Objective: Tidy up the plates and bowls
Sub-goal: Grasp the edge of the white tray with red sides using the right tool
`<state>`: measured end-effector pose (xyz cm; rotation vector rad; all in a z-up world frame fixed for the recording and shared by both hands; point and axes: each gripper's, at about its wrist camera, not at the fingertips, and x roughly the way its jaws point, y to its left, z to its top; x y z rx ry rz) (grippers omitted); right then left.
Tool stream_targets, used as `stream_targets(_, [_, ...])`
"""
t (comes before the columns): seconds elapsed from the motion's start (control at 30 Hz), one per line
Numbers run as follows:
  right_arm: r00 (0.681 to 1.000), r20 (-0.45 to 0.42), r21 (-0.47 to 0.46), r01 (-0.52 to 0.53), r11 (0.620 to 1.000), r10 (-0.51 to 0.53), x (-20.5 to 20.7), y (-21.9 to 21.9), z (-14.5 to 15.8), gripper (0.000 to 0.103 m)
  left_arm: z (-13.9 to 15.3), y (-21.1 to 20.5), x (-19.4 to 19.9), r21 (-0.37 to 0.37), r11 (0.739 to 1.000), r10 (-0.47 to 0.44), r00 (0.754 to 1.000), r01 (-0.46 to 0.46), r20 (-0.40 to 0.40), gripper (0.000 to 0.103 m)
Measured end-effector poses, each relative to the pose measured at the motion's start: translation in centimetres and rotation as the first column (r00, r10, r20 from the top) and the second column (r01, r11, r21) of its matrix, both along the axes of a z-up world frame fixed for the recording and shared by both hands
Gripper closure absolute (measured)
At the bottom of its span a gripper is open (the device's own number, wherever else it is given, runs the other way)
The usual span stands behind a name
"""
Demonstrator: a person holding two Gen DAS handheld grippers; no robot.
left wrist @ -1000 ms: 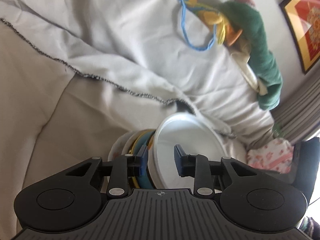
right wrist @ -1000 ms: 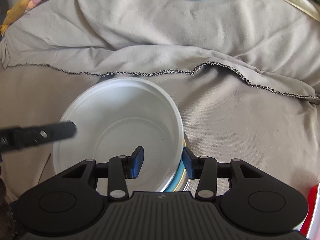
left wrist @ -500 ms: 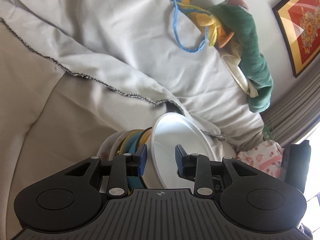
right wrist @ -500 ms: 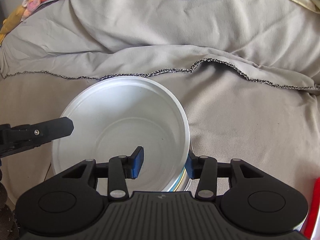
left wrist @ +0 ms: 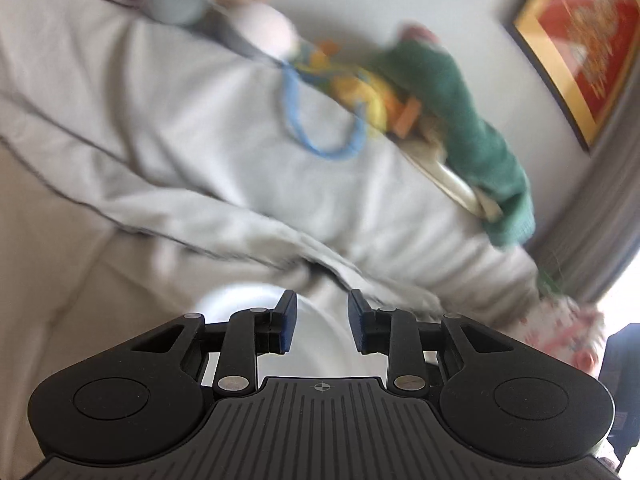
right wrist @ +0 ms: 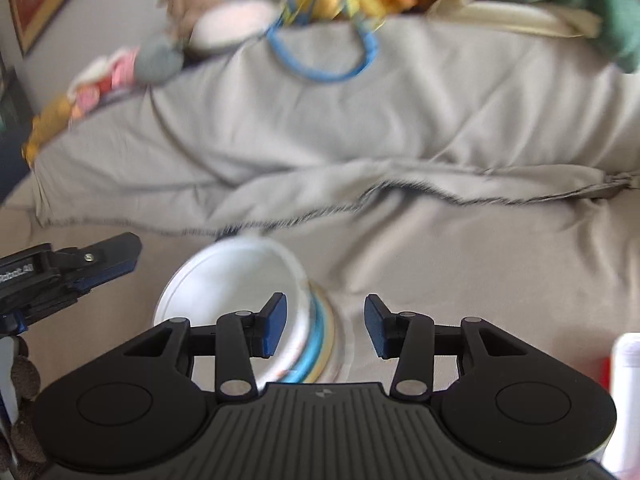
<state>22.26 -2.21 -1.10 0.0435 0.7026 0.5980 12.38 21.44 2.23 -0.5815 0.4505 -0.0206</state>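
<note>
A stack of bowls (right wrist: 320,344) with coloured rims sits tilted on the beige sofa, and a white bowl (right wrist: 228,288) is nested on top. My right gripper (right wrist: 326,328) hovers above and short of the stack. It is open, and the stack's rim shows in the gap untouched by the pads. My left gripper (right wrist: 100,256) pokes in from the left, apart from the bowl. In the blurred left wrist view, the left gripper (left wrist: 323,316) has its jaws closing on nothing, with the white bowl (left wrist: 236,300) low behind them.
A grey blanket (right wrist: 360,128) with a dark fringed hem drapes the sofa back. Soft toys (right wrist: 224,28), a blue loop (right wrist: 320,72) and a green cloth (left wrist: 472,120) lie along the top. A framed picture (left wrist: 580,32) hangs on the wall. A red and white object (right wrist: 624,360) is at the right edge.
Both grippers have risen and drawn back from the stack, so the bowls look smaller and lower. The pads that straddled the bowl's edges now stand off it.
</note>
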Motion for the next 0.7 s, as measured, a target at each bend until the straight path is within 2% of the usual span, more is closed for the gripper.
stream_targets(0.1, [0.999, 0.017, 0.041, 0.048, 0.998, -0.049, 0.1, -5.4, 0.2, 0.06, 0.2, -6.1, 2.7, 0.008, 0.994, -0.106, 0.992, 0.107, -0.067, 0.071])
stream_targets(0.17, [0.995, 0.001, 0.068, 0.102, 0.992, -0.102, 0.5, -9.3, -0.2, 0.059, -0.6, -11.1, 4.8, 0.028, 0.979, -0.197, 0.973, 0.202, -0.124, 0.071])
stream_targets(0.2, [0.992, -0.011, 0.082, 0.127, 0.988, -0.127, 0.9, -11.3, -0.4, 0.059, -1.3, -13.7, 5.9, 0.03, 0.965, -0.251, 0.955, 0.259, -0.16, 0.071])
stream_targets(0.27, [0.983, -0.032, 0.098, 0.182, 0.978, -0.179, 1.7, -15.1, -1.4, 0.059, -3.1, -18.5, 8.3, -0.002, 0.928, -0.364, 0.903, 0.373, -0.23, 0.072])
stream_targets(0.37, [0.956, -0.063, 0.07, 0.29, 0.954, -0.286, 2.8, -20.4, -3.4, 0.059, -5.8, -24.4, 10.6, -0.049, 0.876, -0.472, 0.83, 0.48, -0.297, 0.072])
stream_targets(0.43, [0.928, -0.078, 0.041, 0.367, 0.929, -0.363, 3.2, -23.3, -4.7, 0.059, -7.2, -27.5, 11.8, -0.036, 0.863, -0.484, 0.806, 0.503, -0.34, 0.072])
stream_targets(0.53, [0.882, -0.068, -0.014, 0.466, 0.885, -0.465, 3.3, -26.5, -6.6, 0.059, -8.8, -30.9, 13.2, 0.017, 0.864, -0.456, 0.795, 0.504, -0.399, 0.072])
stream_targets(0.63, [0.843, -0.048, -0.068, 0.532, 0.844, -0.536, 3.1, -28.4, -8.2, 0.058, -10.4, -32.8, 14.0, 0.043, 0.853, -0.45, 0.774, 0.521, -0.445, 0.072])
stream_targets(0.7, [0.829, -0.071, -0.077, 0.55, 0.832, -0.555, 3.3, -29.4, -9.4, 0.057, -11.3, -33.3, 14.2, 0.044, 0.845, -0.457, 0.761, 0.533, -0.46, 0.073])
